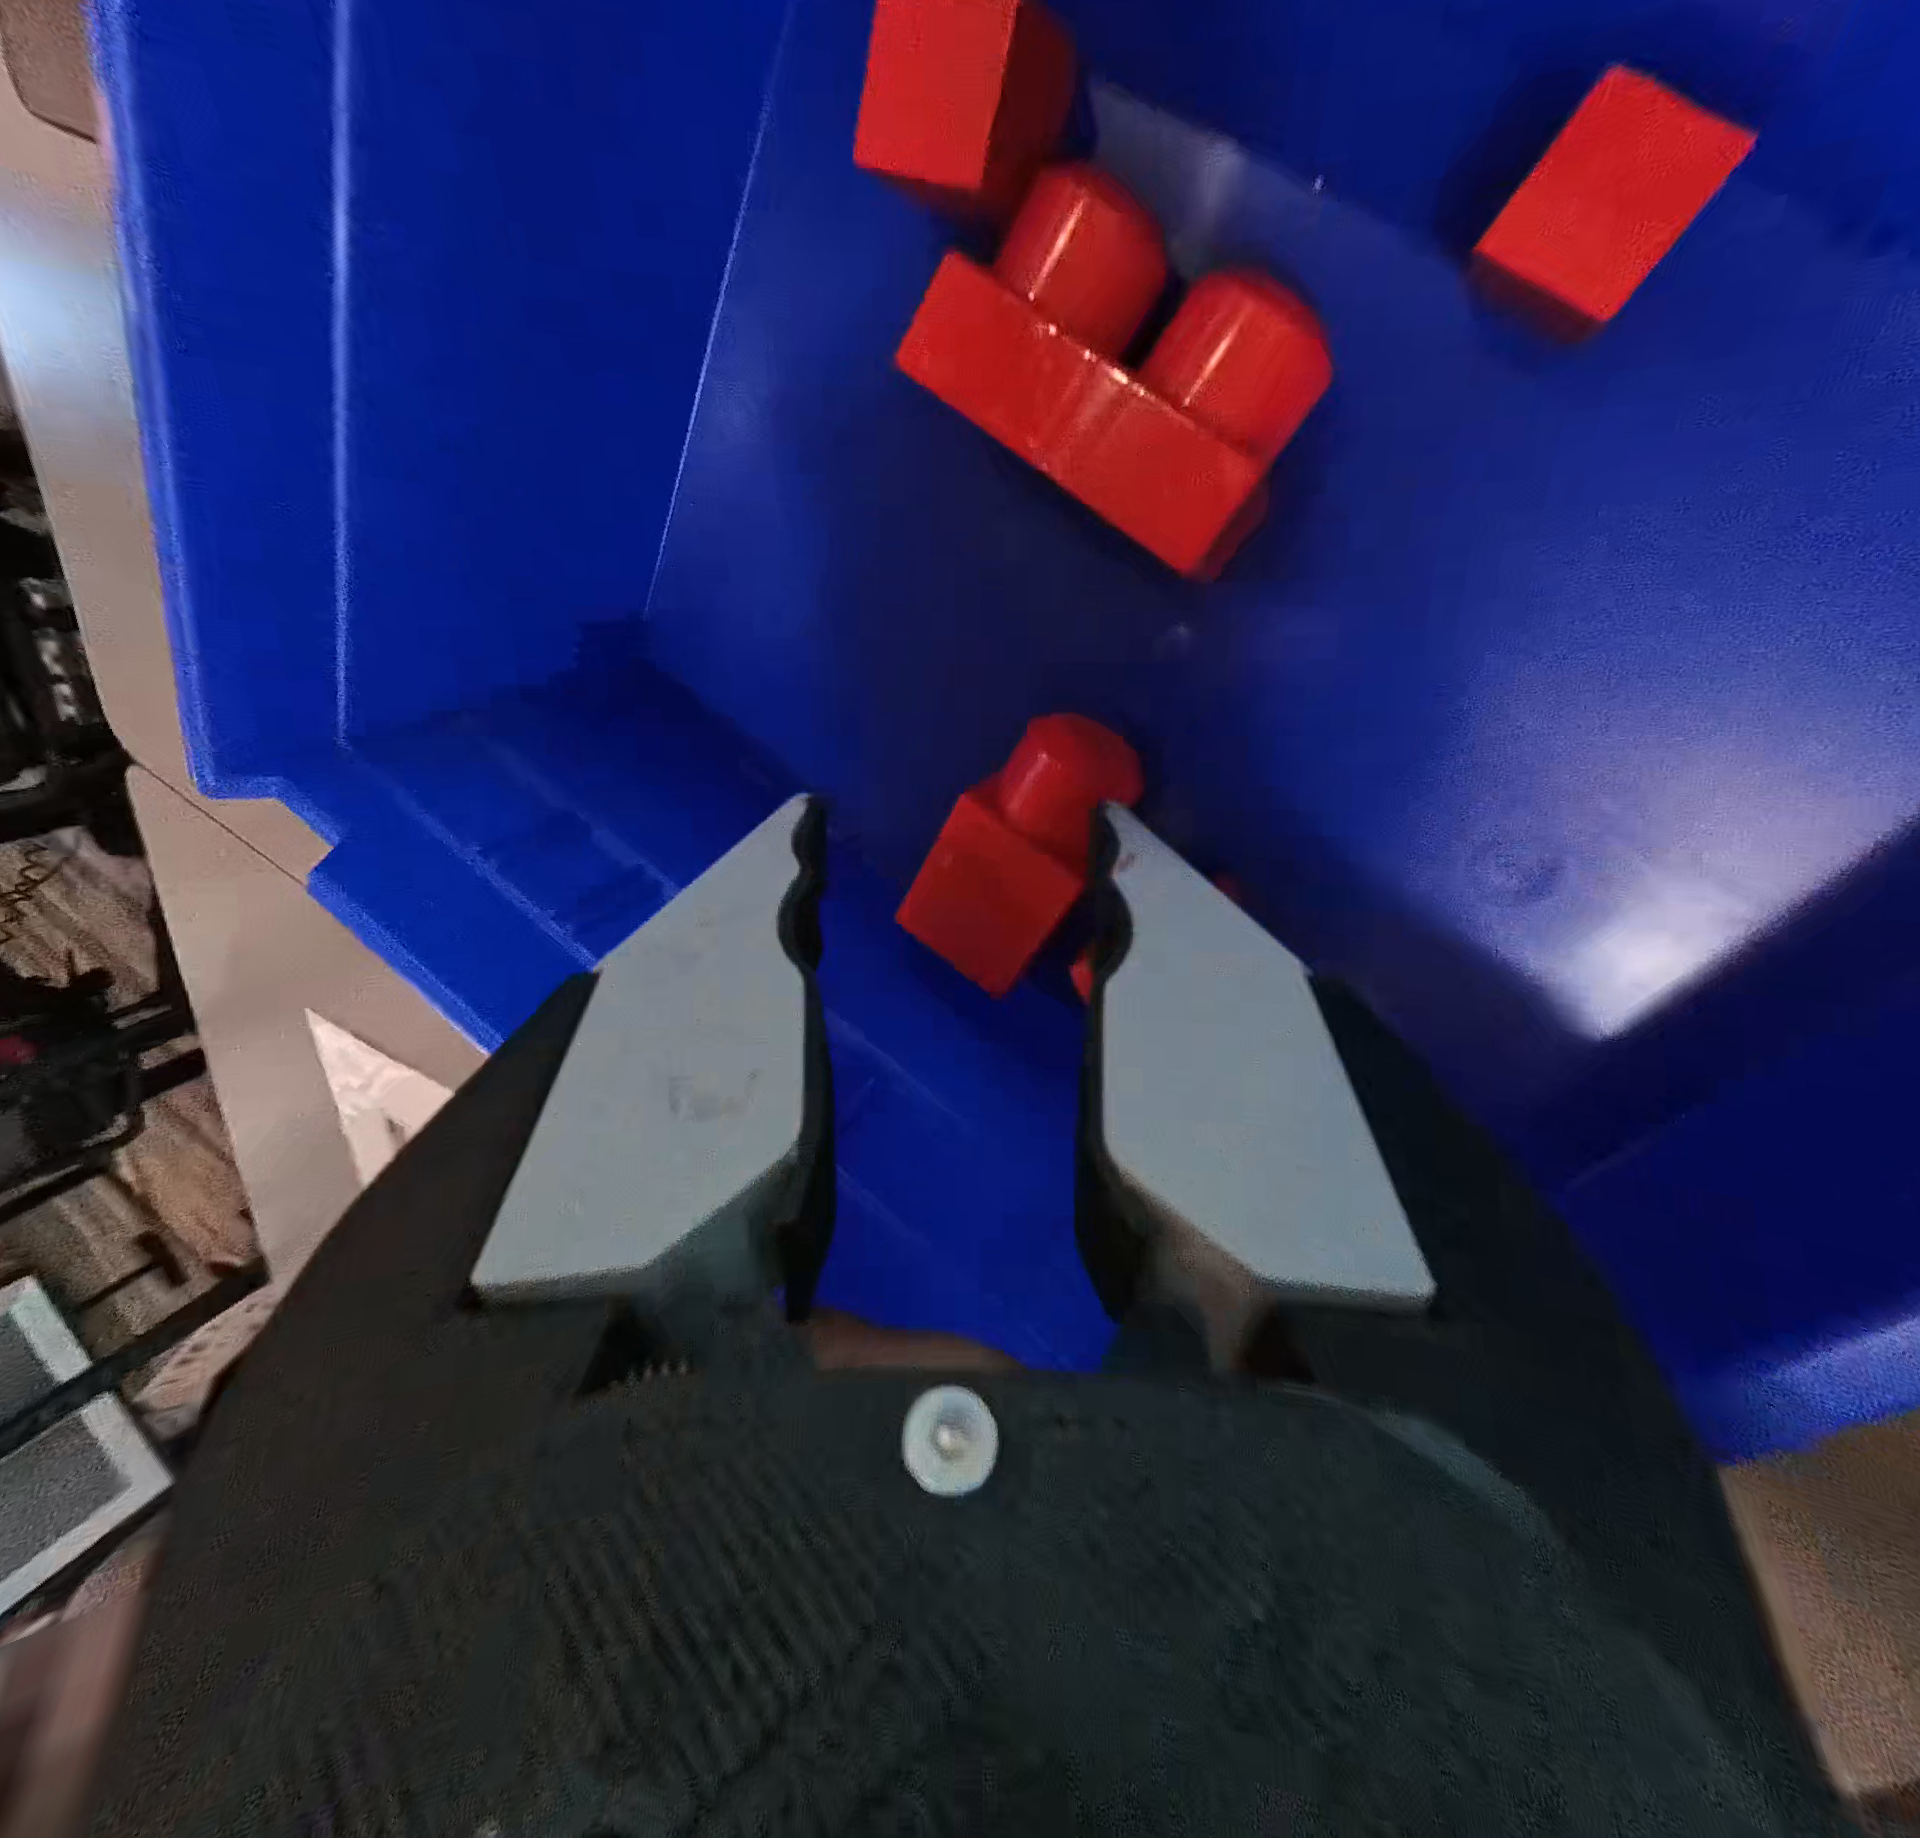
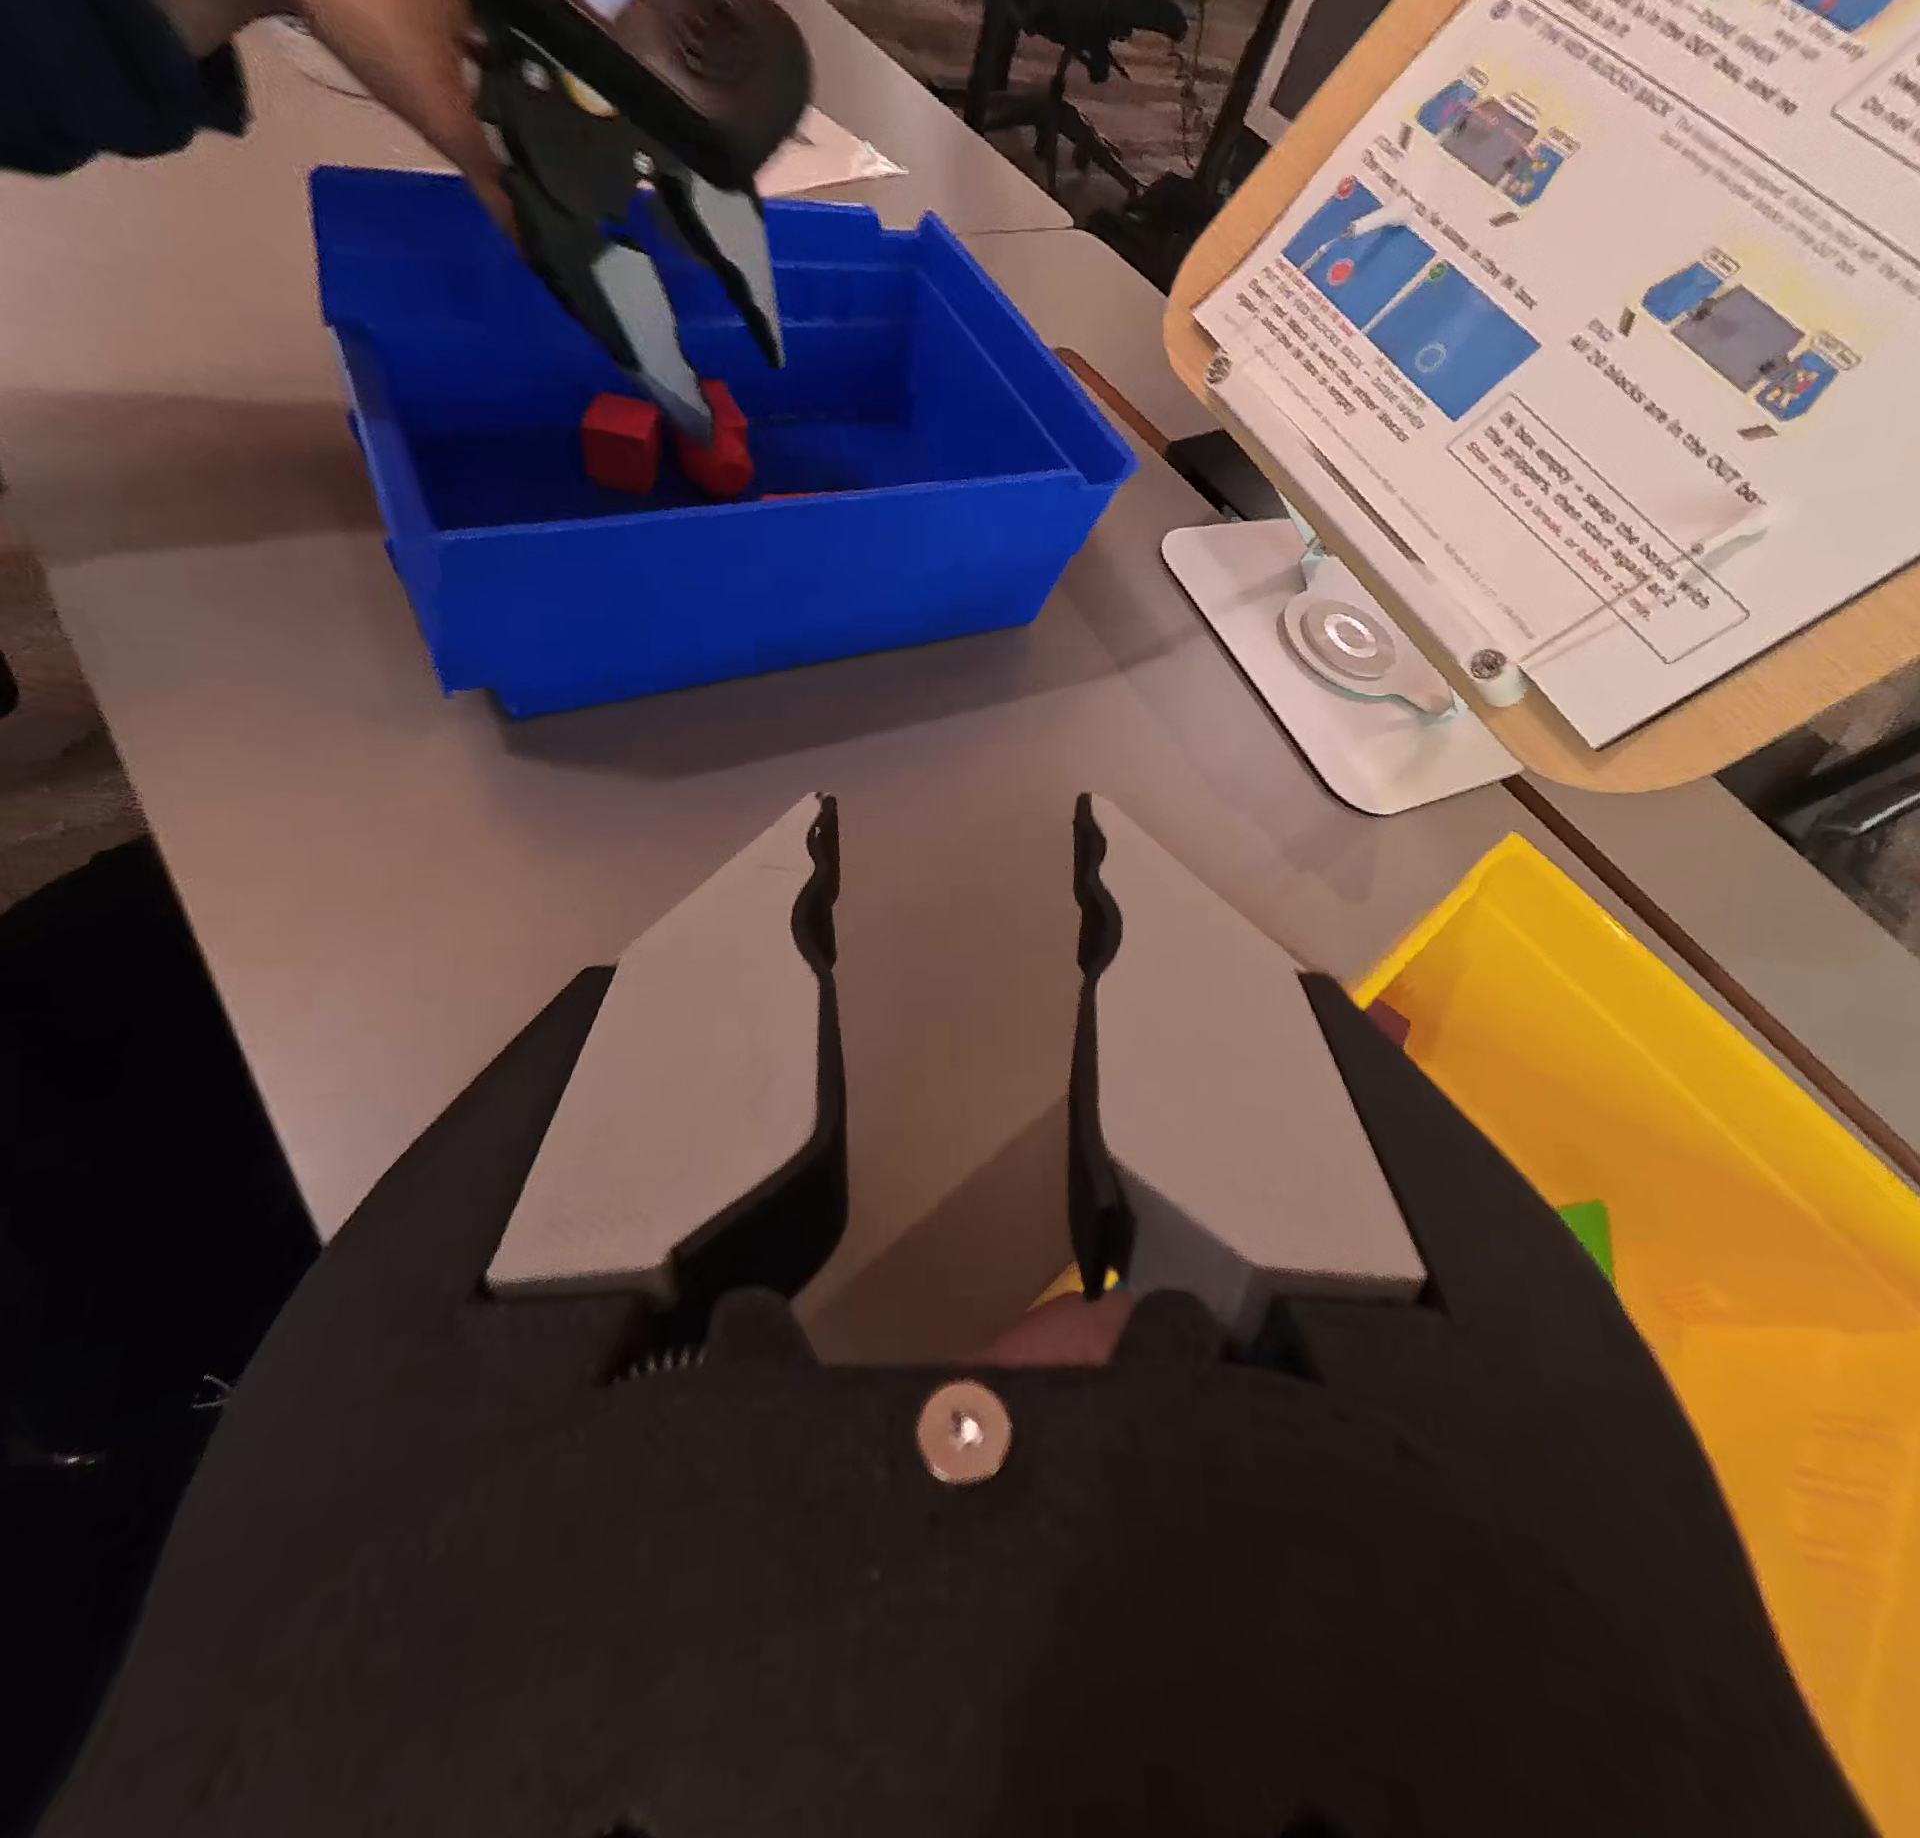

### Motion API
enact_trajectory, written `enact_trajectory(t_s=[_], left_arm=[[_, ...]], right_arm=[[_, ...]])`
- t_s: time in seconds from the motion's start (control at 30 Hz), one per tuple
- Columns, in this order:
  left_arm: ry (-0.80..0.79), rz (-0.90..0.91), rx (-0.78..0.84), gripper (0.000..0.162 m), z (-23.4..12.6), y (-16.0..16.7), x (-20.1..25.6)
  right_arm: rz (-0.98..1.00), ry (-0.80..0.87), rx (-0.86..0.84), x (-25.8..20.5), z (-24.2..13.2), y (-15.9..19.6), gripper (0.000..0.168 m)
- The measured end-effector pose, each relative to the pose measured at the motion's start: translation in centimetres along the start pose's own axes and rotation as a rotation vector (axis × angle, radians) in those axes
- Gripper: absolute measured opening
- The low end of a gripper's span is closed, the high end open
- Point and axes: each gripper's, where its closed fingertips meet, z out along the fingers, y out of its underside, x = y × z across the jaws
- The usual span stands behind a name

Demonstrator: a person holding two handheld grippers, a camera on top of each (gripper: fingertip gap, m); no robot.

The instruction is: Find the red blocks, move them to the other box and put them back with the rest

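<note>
In the left wrist view my left gripper (image 1: 956, 820) is open inside the blue box (image 1: 468, 438). A small red one-stud brick (image 1: 987, 900) lies on the box floor between its fingertips, close to the right finger. Farther in lie a red two-stud brick (image 1: 1091, 427), a red cube (image 1: 951, 74) and another red block (image 1: 1610, 199). The right wrist view shows the blue box (image 2: 727, 583) with the left gripper (image 2: 732, 391) reaching down among red blocks (image 2: 620, 443). My right gripper (image 2: 951, 812) is open and empty above the grey table (image 2: 364, 905).
A yellow box (image 2: 1683, 1113) sits at the right, holding a green piece (image 2: 1590, 1243). A wooden board with an instruction sheet (image 2: 1558, 334) stands on a white base (image 2: 1340, 687) at the back right. A person's hand (image 2: 395, 53) holds the left gripper.
</note>
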Motion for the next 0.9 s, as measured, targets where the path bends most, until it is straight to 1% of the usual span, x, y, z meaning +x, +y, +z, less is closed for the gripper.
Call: enact_trajectory(t_s=[0.1, 0.17, 0.23, 0.27, 0.3, 0.47, 0.53, 0.6, 0.67, 0.7, 0.77, 0.8, 0.87, 0.9], left_arm=[[0.02, 0.108, -0.121, 0.051, 1.0, 1.5, 0.1], [0.025, 0.145, -0.209, 0.053, 1.6, 2.6, 0.2], [0.04, 0.175, -0.253, 0.053, 2.3, 3.1, 0.5], [0.039, 0.173, -0.27, 0.042, 2.6, 3.3, 0.4], [0.021, 0.166, -0.271, 0.041, 2.8, 3.2, 0.1], [0.03, 0.154, -0.287, 0.041, 2.9, 3.2, 0.2], [0.0, 0.122, -0.26, 0.039, 3.0, 2.8, -0.1], [-0.068, 0.069, -0.147, 0.036, 2.3, 1.5, -0.9], [-0.194, -0.036, 0.054, 0.035, 0.0, -0.9, -2.4], [-0.219, -0.078, 0.179, 0.035, -1.8, -2.3, -2.2], [-0.268, -0.069, 0.499, 0.035, -6.8, -6.0, -0.2], [-0.294, -0.066, 0.629, 0.035, -9.4, -7.4, 1.2], [-0.332, -0.056, 0.804, 0.035, -13.7, -9.4, 4.4], [-0.324, -0.059, 0.879, 0.035, -15.4, -10.3, 6.3]], right_arm=[[0.008, -0.03, 0.036, -1.5, -0.8, -1.2, 0.043], [0.032, -0.057, 0.062, -2.4, -1.4, -1.9, 0.044], [0.034, -0.065, 0.091, -3.0, -2.1, -2.5, 0.044], [0.041, -0.064, 0.106, -3.2, -2.4, -2.8, 0.044], [0.047, -0.069, 0.12, -3.4, -2.8, -3.0, 0.044], [0.035, -0.078, 0.157, -4.2, -4.2, -3.4, 0.043], [0.04, -0.094, 0.165, -4.3, -4.3, -3.3, 0.043], [0.057, -0.105, 0.15, -4.1, -3.9, -2.5, 0.043], [0.092, -0.119, 0.104, -3.7, -2.9, -1.1, 0.044], [0.12, -0.125, 0.082, -3.5, -2.4, -0.4, 0.044], [0.188, -0.16, 0.065, -3.6, -1.6, 0.3, 0.045], [0.213, -0.189, 0.064, -4.0, -1.2, 0.3, 0.045], [0.232, -0.221, 0.093, -4.8, -0.7, -0.4, 0.047], [0.235, -0.233, 0.124, -5.2, -0.5, -1.1, 0.049]])
